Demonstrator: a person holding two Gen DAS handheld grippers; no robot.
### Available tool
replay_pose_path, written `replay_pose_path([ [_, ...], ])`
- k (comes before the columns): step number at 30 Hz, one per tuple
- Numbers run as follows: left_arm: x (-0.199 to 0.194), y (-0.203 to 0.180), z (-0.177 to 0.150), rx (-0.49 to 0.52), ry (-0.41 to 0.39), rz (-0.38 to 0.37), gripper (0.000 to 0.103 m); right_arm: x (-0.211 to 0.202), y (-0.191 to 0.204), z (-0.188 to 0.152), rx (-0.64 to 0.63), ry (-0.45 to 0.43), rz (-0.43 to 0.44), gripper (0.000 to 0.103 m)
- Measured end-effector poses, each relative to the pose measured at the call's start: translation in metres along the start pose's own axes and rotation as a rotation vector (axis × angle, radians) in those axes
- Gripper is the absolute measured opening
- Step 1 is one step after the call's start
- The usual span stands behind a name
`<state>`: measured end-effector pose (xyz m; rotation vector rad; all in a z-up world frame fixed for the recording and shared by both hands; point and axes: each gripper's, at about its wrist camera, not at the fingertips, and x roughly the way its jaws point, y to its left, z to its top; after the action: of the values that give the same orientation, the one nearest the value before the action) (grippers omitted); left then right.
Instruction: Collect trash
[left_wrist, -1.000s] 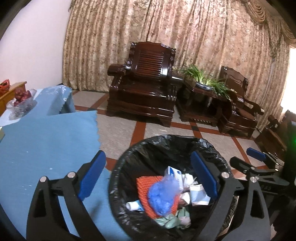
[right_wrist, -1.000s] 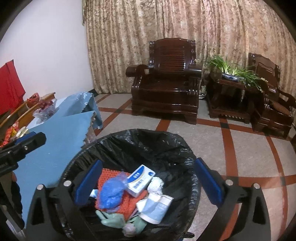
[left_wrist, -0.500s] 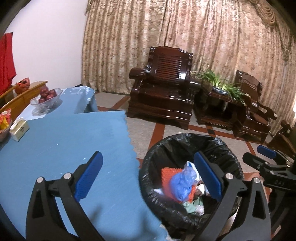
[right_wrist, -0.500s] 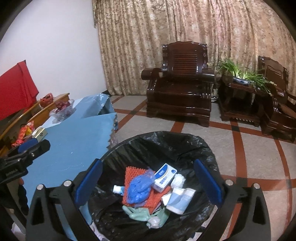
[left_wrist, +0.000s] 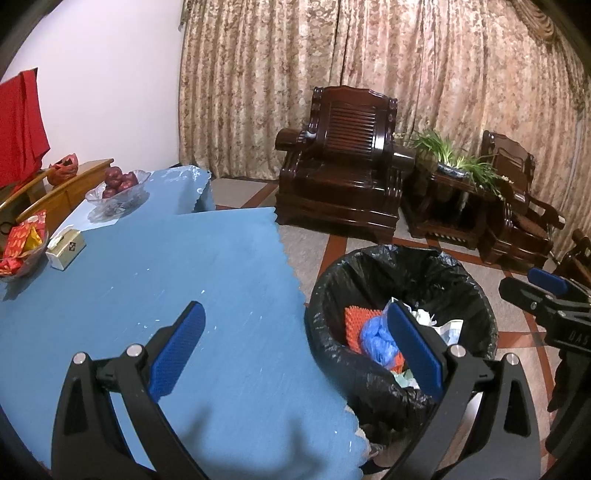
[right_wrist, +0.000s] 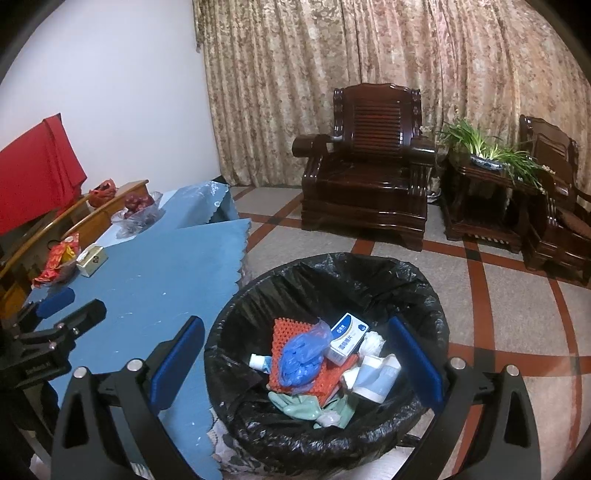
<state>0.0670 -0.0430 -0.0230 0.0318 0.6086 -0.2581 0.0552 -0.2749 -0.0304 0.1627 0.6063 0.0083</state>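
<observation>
A bin lined with a black bag (right_wrist: 332, 269) (left_wrist: 424, 262) stands on the floor beside the blue-clothed table (left_wrist: 147, 280) (right_wrist: 159, 273). Inside lie an orange mesh pad (right_wrist: 284, 332), a blue plastic bag (right_wrist: 301, 354) (left_wrist: 376, 339), a white and blue box (right_wrist: 347, 338), a white tube (right_wrist: 376, 373) and pale green gloves (right_wrist: 299, 404). My left gripper (left_wrist: 293, 349) hangs open over the table's edge, empty. Open and empty too, my right gripper (right_wrist: 295, 363) hovers above the bin. Each gripper shows at the side of the other's view.
On the table's far left sit a small cream box (left_wrist: 66, 249), a dish of red packets (left_wrist: 20, 245) and a glass bowl of red fruit (left_wrist: 118, 188). Dark wooden armchairs (right_wrist: 365, 177) and a plant stand (right_wrist: 484, 184) line the curtain beyond tiled floor.
Both grippers have drawn up and back from the bin. The left one has swung left, so the table now fills most of its view. Nothing was picked up or dropped.
</observation>
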Motion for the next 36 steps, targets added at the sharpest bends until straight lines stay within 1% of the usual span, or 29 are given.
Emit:
replay_pose_path([
  [8,-0.014,0.004,-0.002,0.005,-0.003,-0.004,0.096,-0.013,0.016,0.000,-0.028,-0.011,0.002,0.097],
  [11,-0.013,0.004,-0.003,0.012,-0.006,0.009,0.096,-0.014,0.021,0.000,-0.037,-0.011,0.004,0.097],
  [18,-0.016,0.006,-0.005,0.013,-0.007,0.010,0.096,-0.014,0.032,-0.002,-0.056,-0.012,0.010,0.097],
  [29,-0.030,0.014,-0.011,0.002,-0.011,0.019,0.096,-0.012,0.038,-0.002,-0.063,-0.013,0.013,0.097],
  [36,-0.030,0.015,-0.010,0.001,-0.011,0.019,0.096,-0.012,0.039,-0.002,-0.064,-0.014,0.012,0.097],
])
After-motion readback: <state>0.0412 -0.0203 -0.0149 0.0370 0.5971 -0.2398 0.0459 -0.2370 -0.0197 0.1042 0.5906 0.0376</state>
